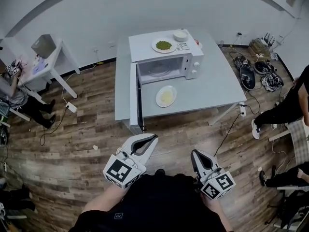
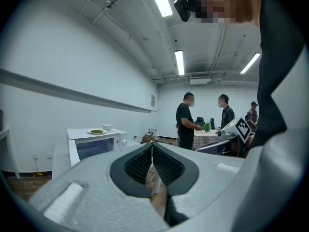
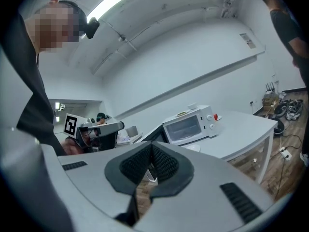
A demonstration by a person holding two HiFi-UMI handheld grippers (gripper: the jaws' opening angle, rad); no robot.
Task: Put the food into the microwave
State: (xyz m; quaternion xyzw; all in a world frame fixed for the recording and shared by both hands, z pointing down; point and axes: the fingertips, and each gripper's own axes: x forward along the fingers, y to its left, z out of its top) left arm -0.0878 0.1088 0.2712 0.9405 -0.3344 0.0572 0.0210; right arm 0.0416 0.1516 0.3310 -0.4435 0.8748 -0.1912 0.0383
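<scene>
Facing the open microwave [image 1: 167, 64] from well back.
Left gripper [image 1: 152, 139] and right gripper [image 1: 196, 154] are closed, empty; the food plate [image 1: 166, 96] lies just before its opening, ready for loading.

- White microwave [image 1: 166, 62]: upright, door [image 1: 134, 96] swung wide open.
- Plate w/ yellow food [image 1: 166, 96]: flat, just in front of microwave.
- Plate w/ green food [image 1: 163, 45]: atop microwave.

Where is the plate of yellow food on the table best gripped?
Probably the plate's near rim, coming low from the table's front edge: it lies flat, only the rim sticks out, and the open microwave door stands close on its left.
</scene>
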